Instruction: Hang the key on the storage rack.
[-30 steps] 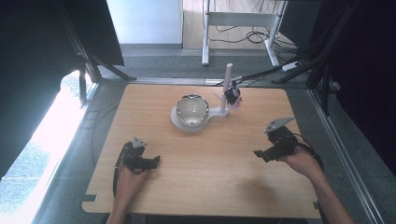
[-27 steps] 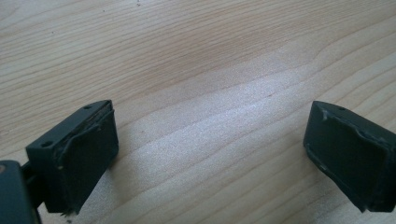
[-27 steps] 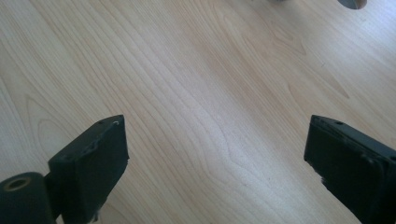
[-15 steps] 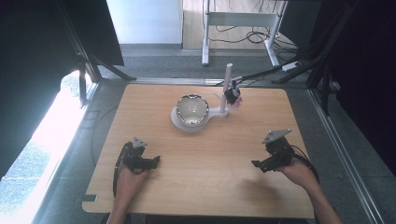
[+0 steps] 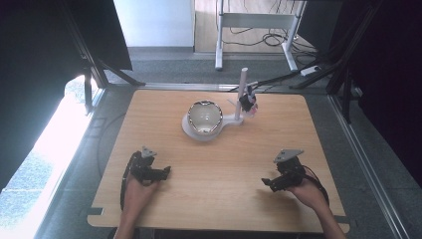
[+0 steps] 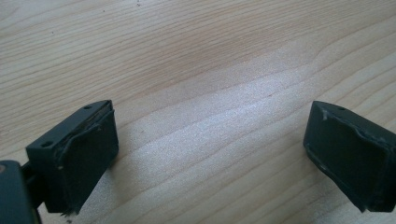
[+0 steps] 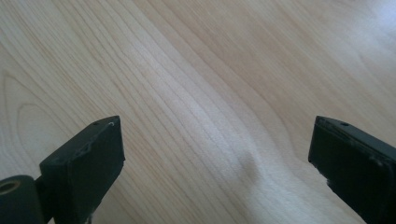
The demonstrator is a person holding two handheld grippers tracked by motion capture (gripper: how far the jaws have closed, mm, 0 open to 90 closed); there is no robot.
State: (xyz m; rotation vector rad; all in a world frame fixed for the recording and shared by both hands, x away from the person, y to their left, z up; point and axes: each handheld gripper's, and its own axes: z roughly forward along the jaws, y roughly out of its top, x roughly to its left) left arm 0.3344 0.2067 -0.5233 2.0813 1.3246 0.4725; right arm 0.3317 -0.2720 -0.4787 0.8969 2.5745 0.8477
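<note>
**Both grippers low, empty**

We see the left gripper [image 5: 164, 172] and right gripper [image 5: 266, 182] near the table's [image 5: 219, 209] front edge, jaws wide, holding nothing. The right jaws have just been opening. Farther back, mid-table, stands the shiny bowl [image 5: 204, 117].

Right gripper [image 5: 267, 182] lower and nearer the table's [image 5: 219, 164] front edge, jaws wider.
</note>
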